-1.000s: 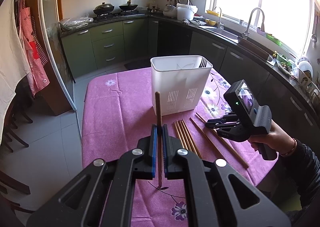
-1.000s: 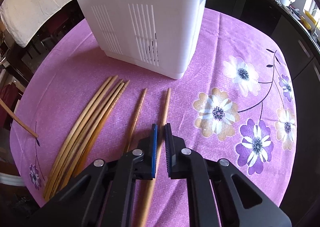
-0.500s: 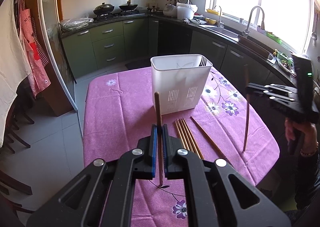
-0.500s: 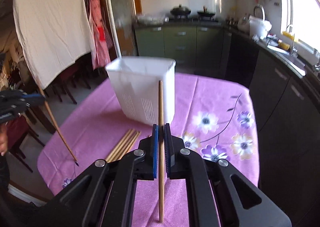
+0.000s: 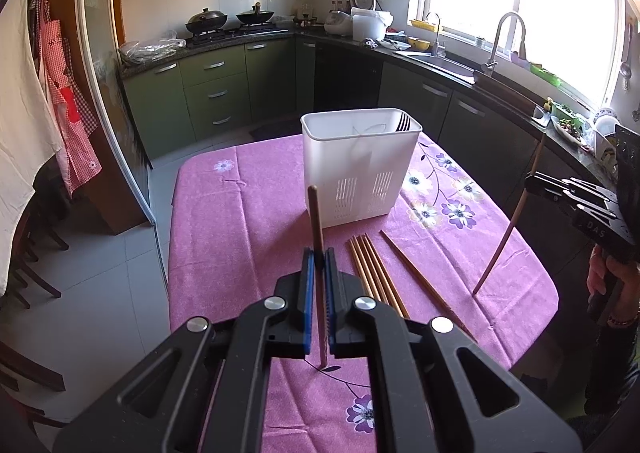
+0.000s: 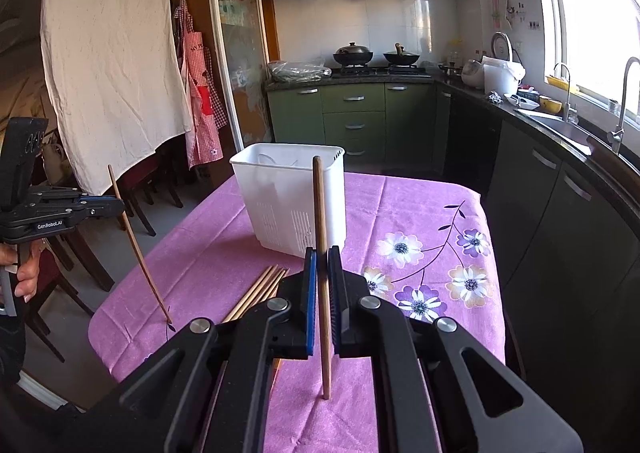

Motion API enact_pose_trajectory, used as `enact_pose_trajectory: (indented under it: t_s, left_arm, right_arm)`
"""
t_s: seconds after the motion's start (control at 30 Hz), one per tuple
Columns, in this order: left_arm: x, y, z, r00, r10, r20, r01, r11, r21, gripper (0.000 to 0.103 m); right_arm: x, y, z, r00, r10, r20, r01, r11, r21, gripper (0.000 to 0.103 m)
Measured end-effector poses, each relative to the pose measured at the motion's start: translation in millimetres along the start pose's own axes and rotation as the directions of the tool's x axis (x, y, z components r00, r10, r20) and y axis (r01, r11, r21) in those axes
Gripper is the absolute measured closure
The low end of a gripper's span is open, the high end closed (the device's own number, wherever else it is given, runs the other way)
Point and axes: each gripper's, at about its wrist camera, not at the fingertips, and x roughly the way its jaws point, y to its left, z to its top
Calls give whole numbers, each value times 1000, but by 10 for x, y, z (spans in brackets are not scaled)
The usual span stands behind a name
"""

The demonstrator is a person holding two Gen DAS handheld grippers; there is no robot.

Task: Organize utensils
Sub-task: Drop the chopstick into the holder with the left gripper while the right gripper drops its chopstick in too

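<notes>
A: While the left gripper is pinching one chopstick upright, what is the right gripper doing?
B: It is clamping another chopstick, tip hanging over the purple tablecloth.
A: And beyond?
B: Loose chopsticks are lying just before the white utensil holder, which is standing mid-table.

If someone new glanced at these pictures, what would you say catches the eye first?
Probably the two chopsticks held upright: the left hand-held gripper is shut on one chopstick, and the right hand-held gripper on another chopstick. Behind them, a white utensil holder stands on the pink floral tablecloth, with loose chopsticks lying before it.
</notes>
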Motion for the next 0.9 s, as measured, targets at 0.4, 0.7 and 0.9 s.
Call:
enact_pose_trajectory:
  t_s: [0.4,0.7,0.9]
  left_arm:
    - [-210,-67,324,998,-46,36,45,999,22,98]
    - [-493,-212,1076,991,-69,111,62,996,62,98]
    - [-618,-290,1630,974,-44,224,30,997,66,98]
  right_arm:
    - [-6,-85,-36,1000,17,11,-17,1000,19,96]
    - [-9,-140,-53,999,30,20,-31,999,30,96]
    - [-6,-178,-70,999,41,17,-41,998,38,96]
